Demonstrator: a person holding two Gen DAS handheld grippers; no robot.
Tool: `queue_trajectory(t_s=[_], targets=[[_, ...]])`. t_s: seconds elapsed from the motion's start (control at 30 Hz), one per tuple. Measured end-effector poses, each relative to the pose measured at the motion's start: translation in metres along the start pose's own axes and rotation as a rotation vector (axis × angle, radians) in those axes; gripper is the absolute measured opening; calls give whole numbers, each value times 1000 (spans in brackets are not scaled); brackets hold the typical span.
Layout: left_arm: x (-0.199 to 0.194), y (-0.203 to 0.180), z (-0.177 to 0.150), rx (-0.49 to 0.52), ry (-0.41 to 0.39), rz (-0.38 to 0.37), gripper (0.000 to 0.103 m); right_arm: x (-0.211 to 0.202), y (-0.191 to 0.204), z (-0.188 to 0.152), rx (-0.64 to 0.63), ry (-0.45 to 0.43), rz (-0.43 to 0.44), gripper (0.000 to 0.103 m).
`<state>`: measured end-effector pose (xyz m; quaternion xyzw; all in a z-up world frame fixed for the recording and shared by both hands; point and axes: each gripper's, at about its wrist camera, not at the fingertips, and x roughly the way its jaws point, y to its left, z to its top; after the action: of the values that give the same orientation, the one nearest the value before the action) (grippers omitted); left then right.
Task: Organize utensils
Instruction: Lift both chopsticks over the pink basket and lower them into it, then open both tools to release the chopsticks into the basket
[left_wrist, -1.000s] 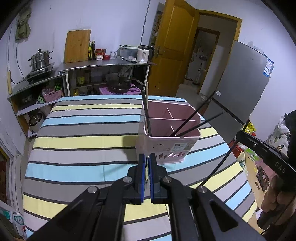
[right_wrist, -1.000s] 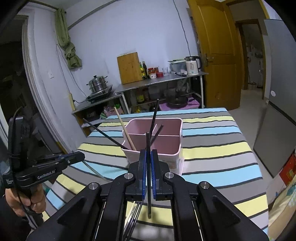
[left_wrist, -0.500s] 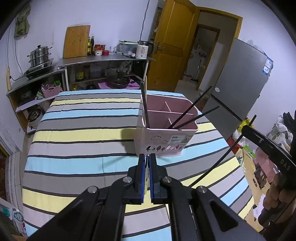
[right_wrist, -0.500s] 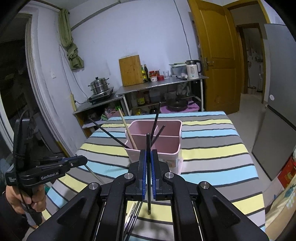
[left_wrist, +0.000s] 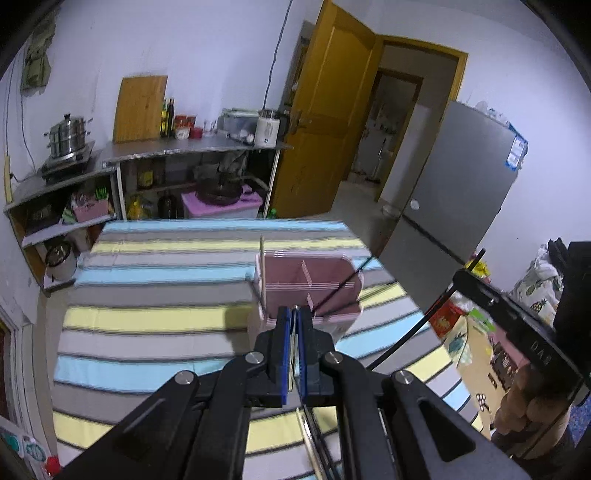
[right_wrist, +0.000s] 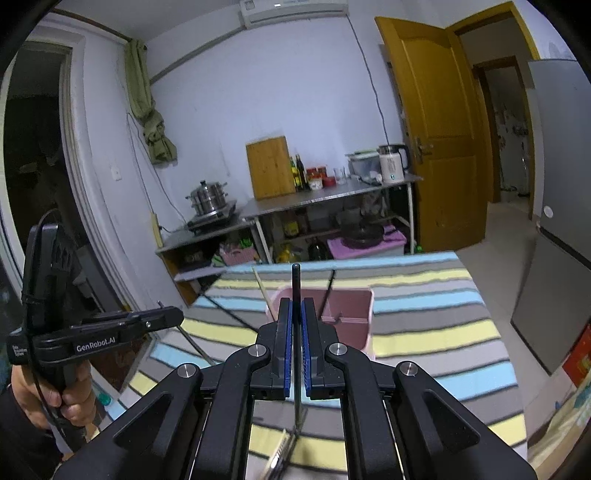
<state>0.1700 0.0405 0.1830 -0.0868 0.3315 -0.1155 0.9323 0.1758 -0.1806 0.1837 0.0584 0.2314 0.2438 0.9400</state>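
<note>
**Two thin sticks pinched above the pink caddy**

Striped tablecloth (left_wrist: 147, 321) across the table, with kitchen shelves and a yellow door at twelve o'clock. Pink caddy (left_wrist: 306, 288) upright on the cloth, just beyond both sets of jaws, already holding a wooden chopstick (left_wrist: 262, 266) and a dark one.

Right gripper (right_wrist: 294, 332) clenched on a black chopstick (right_wrist: 295, 280), tip up at twelve o'clock. Left gripper (left_wrist: 294, 347), at nine o'clock in the right wrist view, clamped on a thin pale stick (left_wrist: 293, 350); exact kind too blurred to tell.

Likely light, stiff and smooth, so prone to pivoting or slipping between flat pads. Best pinched near mid-length, square across the pads, lower end steered into a compartment before letting go.
</note>
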Motion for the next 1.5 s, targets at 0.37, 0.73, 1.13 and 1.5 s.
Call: queue_trajectory(t_s=[0.37,0.73,1.13,1.5], targets=[[6,-9,58,18,-74,5,4,12,7,49,12,-109,9,4],[50,2,65,-14,-42,13,4,47,-3,55,33,-119,-11,4],[99,12,46,-46,44,39,4,89,-19,30,48,-26,-45,4],[109,16,37,-47,69,68,5,109,-25,15,60,58,-32,5]])
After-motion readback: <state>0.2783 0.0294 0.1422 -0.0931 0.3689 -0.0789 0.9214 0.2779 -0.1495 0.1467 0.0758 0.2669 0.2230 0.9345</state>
